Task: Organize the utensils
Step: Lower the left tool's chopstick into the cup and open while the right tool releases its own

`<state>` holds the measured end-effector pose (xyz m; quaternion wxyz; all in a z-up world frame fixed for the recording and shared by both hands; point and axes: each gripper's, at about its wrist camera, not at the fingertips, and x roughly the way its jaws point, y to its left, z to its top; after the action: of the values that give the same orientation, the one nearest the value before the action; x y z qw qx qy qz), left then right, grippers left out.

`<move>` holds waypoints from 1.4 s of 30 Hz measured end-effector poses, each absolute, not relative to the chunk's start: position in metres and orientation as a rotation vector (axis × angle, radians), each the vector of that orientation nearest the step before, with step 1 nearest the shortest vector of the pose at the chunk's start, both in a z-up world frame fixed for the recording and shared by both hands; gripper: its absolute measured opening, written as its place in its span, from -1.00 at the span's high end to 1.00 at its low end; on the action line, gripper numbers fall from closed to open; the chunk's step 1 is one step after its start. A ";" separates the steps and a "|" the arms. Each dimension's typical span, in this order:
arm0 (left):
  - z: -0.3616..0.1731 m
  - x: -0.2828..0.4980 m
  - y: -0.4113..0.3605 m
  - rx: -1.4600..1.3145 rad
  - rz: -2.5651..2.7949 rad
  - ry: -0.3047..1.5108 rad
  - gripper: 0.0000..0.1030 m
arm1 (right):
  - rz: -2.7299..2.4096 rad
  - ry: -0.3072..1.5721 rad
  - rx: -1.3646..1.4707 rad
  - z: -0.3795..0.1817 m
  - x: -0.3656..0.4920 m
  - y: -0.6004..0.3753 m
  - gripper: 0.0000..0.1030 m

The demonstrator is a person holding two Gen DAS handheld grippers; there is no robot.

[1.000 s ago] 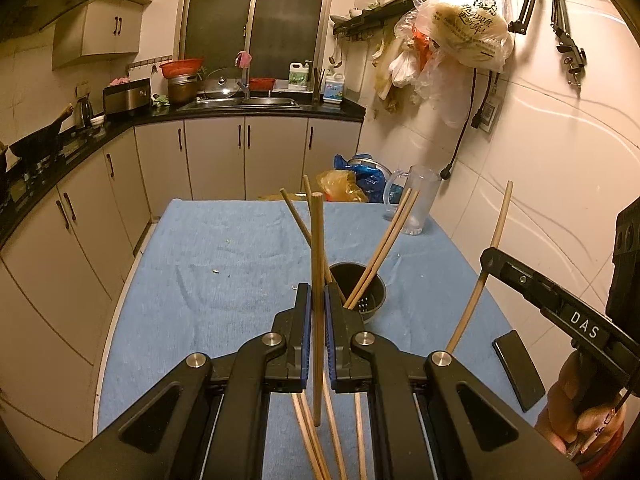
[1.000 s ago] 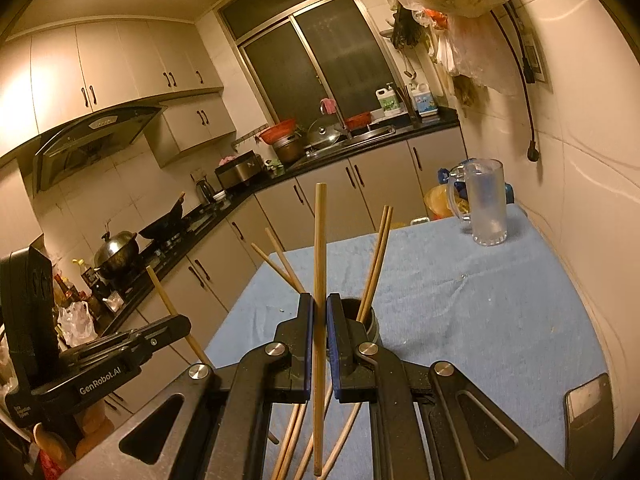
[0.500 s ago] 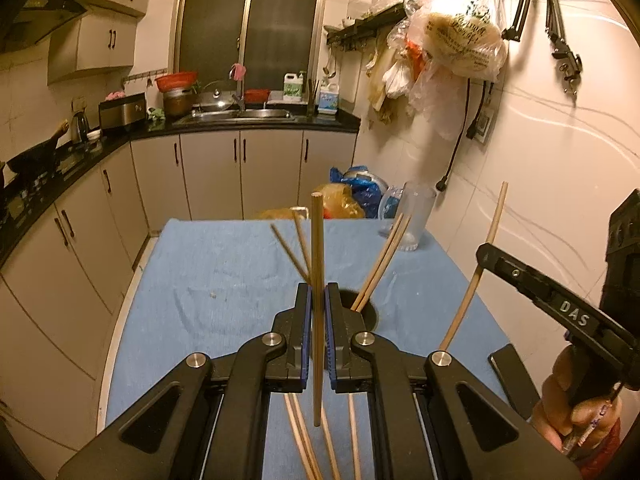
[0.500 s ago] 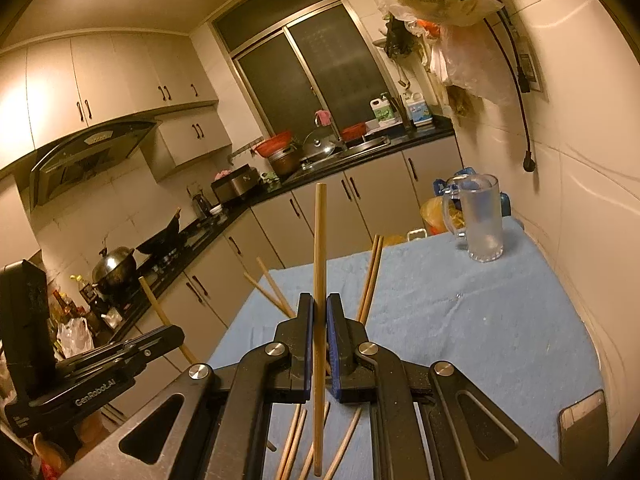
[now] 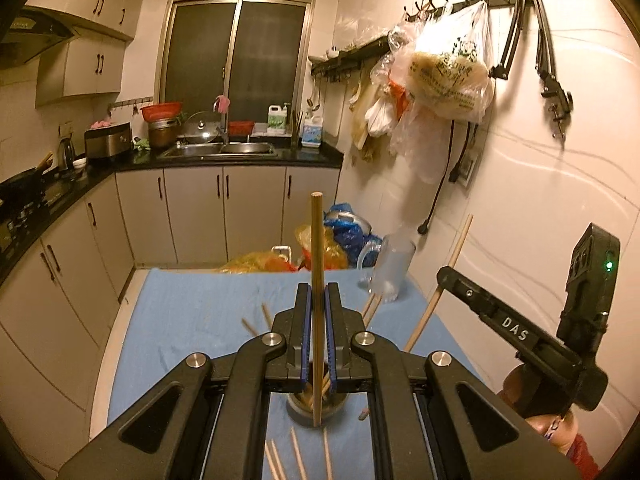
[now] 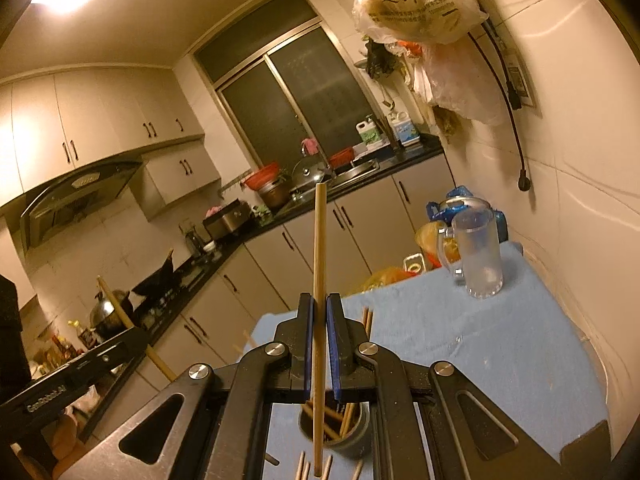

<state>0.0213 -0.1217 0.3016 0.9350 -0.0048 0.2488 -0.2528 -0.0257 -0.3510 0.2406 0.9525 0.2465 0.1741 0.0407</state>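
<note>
A: Right, left hand-held gripper (image 5: 317, 336) clamped on one chopstick (image 5: 317, 280), stick standing upright between the blue pads. Right hand-held gripper (image 6: 319, 340) is doing the same, clenched on its own chopstick (image 6: 319, 264).

B: And the target?

A: The dark holder cup (image 6: 352, 436), sitting on the blue-covered worktop (image 6: 500, 352) directly under both tools, already bristling with sticks that lean out at all angles. More loose chopsticks (image 5: 296, 456) lie flat on the cloth at the near edge.

B: So two to drop in. How would you play it?

A: One at a time, I'd say. Bring the lower tip over the open mouth, aim for a gap between the leaning sticks, lower until the tip is well inside, and only then let go. Release too high and it could bounce off the rim.

B: That glass mug (image 6: 478, 256)?

A: Well apart, at the far corner by the wall. No bother.
</note>
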 end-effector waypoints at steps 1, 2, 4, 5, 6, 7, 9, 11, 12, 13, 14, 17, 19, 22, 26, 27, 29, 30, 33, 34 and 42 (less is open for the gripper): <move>0.303 0.025 -0.124 -0.018 -0.519 0.506 0.88 | 0.074 0.348 0.502 0.243 -0.021 -0.353 0.86; 0.304 0.029 -0.125 -0.025 -0.520 0.503 0.88 | 0.063 0.342 0.502 0.244 -0.016 -0.355 0.86; 0.302 0.038 -0.128 -0.043 -0.515 0.499 0.88 | 0.042 0.333 0.503 0.244 -0.008 -0.358 0.86; 0.299 0.044 -0.129 -0.054 -0.518 0.504 0.88 | 0.033 0.332 0.503 0.243 -0.004 -0.359 0.86; 0.294 0.050 -0.130 -0.064 -0.518 0.512 0.88 | 0.024 0.335 0.505 0.240 0.002 -0.361 0.86; 0.290 0.055 -0.132 -0.070 -0.516 0.520 0.88 | 0.019 0.338 0.509 0.238 0.005 -0.362 0.86; 0.276 0.066 -0.133 -0.086 -0.514 0.551 0.88 | 0.003 0.348 0.513 0.229 0.014 -0.363 0.86; 0.263 0.075 -0.134 -0.097 -0.511 0.586 0.88 | -0.002 0.368 0.521 0.219 0.021 -0.363 0.86; 0.256 0.079 -0.134 -0.103 -0.508 0.602 0.88 | -0.001 0.382 0.527 0.212 0.025 -0.362 0.86; 0.251 0.082 -0.134 -0.108 -0.507 0.611 0.88 | -0.001 0.392 0.528 0.208 0.028 -0.362 0.86; 0.244 0.086 -0.133 -0.113 -0.505 0.625 0.88 | -0.004 0.403 0.528 0.202 0.031 -0.362 0.86; 0.229 0.092 -0.131 -0.120 -0.505 0.654 0.88 | 0.005 0.428 0.535 0.189 0.035 -0.359 0.86; 0.221 0.094 -0.131 -0.119 -0.505 0.667 0.88 | 0.013 0.451 0.534 0.181 0.038 -0.355 0.86; 0.210 0.096 -0.130 -0.118 -0.502 0.682 0.88 | 0.029 0.485 0.530 0.172 0.042 -0.349 0.86; 0.197 0.098 -0.127 -0.119 -0.496 0.705 0.88 | 0.051 0.530 0.529 0.157 0.044 -0.340 0.86; 0.194 0.099 -0.127 -0.118 -0.494 0.712 0.88 | 0.053 0.538 0.526 0.154 0.044 -0.337 0.86; 0.189 0.099 -0.126 -0.117 -0.493 0.723 0.88 | 0.056 0.551 0.521 0.149 0.044 -0.334 0.86; 0.186 0.100 -0.126 -0.116 -0.495 0.729 0.88 | 0.057 0.560 0.516 0.146 0.045 -0.331 0.85; 0.180 0.100 -0.126 -0.110 -0.500 0.736 0.88 | 0.060 0.572 0.501 0.141 0.046 -0.327 0.85; 0.180 0.099 -0.125 -0.108 -0.503 0.739 0.88 | 0.063 0.577 0.495 0.140 0.046 -0.326 0.85; 0.178 0.098 -0.122 -0.111 -0.509 0.737 0.87 | 0.071 0.604 0.475 0.141 0.040 -0.321 0.78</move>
<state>0.0980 -0.1223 0.1778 0.8998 -0.0535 0.3563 -0.2459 0.0404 -0.3214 0.1410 0.9265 0.2315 0.2948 0.0346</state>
